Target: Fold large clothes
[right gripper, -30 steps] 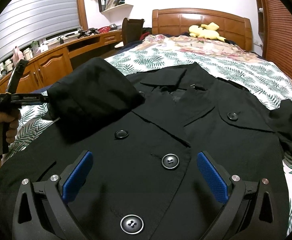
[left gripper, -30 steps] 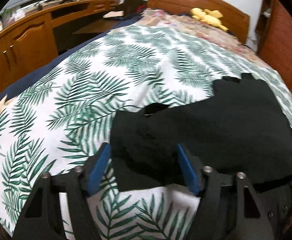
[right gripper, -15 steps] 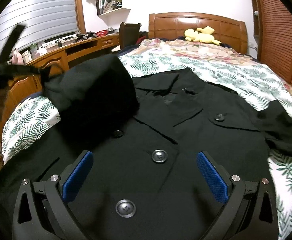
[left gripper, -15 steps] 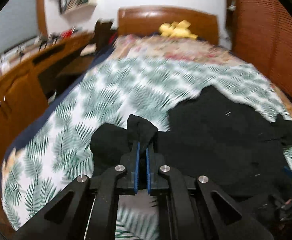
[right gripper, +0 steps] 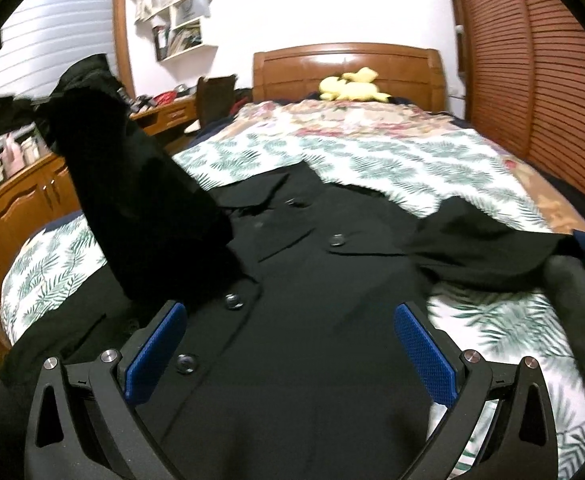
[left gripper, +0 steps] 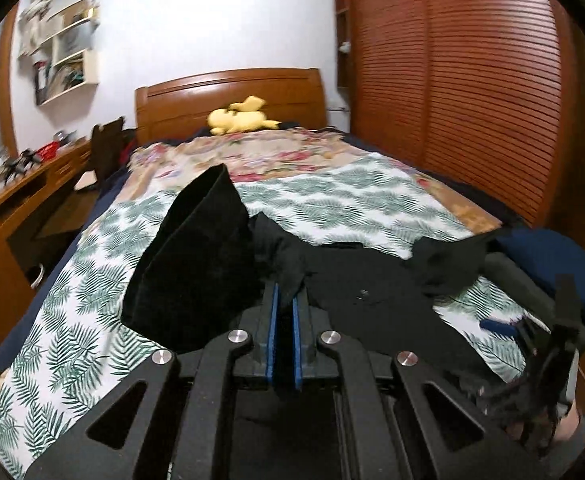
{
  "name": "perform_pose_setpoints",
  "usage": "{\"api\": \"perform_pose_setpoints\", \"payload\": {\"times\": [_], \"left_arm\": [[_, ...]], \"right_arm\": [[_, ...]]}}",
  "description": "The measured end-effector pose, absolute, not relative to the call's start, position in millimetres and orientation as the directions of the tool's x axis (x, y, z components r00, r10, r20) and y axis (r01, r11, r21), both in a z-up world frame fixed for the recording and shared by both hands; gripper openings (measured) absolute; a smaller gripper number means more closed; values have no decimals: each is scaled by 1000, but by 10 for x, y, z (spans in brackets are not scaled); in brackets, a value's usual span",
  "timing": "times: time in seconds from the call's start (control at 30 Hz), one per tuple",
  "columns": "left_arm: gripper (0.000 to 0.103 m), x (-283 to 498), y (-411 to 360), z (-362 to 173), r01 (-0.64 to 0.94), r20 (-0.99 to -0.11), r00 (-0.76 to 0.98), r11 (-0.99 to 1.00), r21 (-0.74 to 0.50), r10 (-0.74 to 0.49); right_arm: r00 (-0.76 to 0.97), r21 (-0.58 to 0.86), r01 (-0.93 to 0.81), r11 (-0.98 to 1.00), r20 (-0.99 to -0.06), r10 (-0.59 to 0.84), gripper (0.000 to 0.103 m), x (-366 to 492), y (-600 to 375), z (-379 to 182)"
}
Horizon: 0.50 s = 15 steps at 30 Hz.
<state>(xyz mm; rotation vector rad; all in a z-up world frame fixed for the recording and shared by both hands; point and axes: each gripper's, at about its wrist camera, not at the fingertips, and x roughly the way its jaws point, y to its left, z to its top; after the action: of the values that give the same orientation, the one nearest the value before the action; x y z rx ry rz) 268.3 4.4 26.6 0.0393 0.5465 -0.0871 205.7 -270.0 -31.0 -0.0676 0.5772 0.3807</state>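
Observation:
A black buttoned coat [right gripper: 312,280] lies front-up on the leaf-print bedspread [right gripper: 372,160]. My left gripper [left gripper: 283,300] is shut on the cuff of the coat's left sleeve [left gripper: 196,256], which it holds lifted off the bed. In the right wrist view that raised sleeve [right gripper: 140,184] stands up at the left over the coat's chest. My right gripper [right gripper: 288,344] hangs open above the coat's lower front, nothing between its blue pads [right gripper: 426,354]. The other sleeve [right gripper: 480,248] lies spread to the right.
A wooden headboard [right gripper: 348,68] with a yellow plush toy [right gripper: 352,86] stands at the far end of the bed. A wooden desk and cabinets [right gripper: 24,196] run along the left. Slatted wooden wardrobe doors [left gripper: 452,100] line the right.
The left gripper closed on the sleeve cuff and lifted it up and toward the coat's middle. The right gripper stayed open and shifted a little over the coat.

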Motion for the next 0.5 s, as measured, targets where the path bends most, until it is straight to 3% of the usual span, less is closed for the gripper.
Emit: {"api": "perform_pose_setpoints", "payload": {"times": [0.1,0.2,0.27,0.33,0.5], "left_arm": [[11,2560,-86,290,129,-528,843,992,16,-101],[34,2409,-192,394,172,-512,847,985,5,-145],[60,2291,-241,497,186,-473,866,983,8,-160],[77,2172,-285,585,195,-433,885,981,14,-170],[80,2013,-251,576,173,-396,907,984,37,-145]], "right_arm": [[785,51,-344,937,-532,317,103,1978,-2814,-249],[793,57,-327,943,-526,307,103,1946,-2825,-247],[792,61,-316,947,-533,298,103,1961,-2833,-265],[789,68,-310,948,-539,296,103,1960,-2804,-275],[784,61,-334,940,-536,314,103,1843,-2672,-240]]}}
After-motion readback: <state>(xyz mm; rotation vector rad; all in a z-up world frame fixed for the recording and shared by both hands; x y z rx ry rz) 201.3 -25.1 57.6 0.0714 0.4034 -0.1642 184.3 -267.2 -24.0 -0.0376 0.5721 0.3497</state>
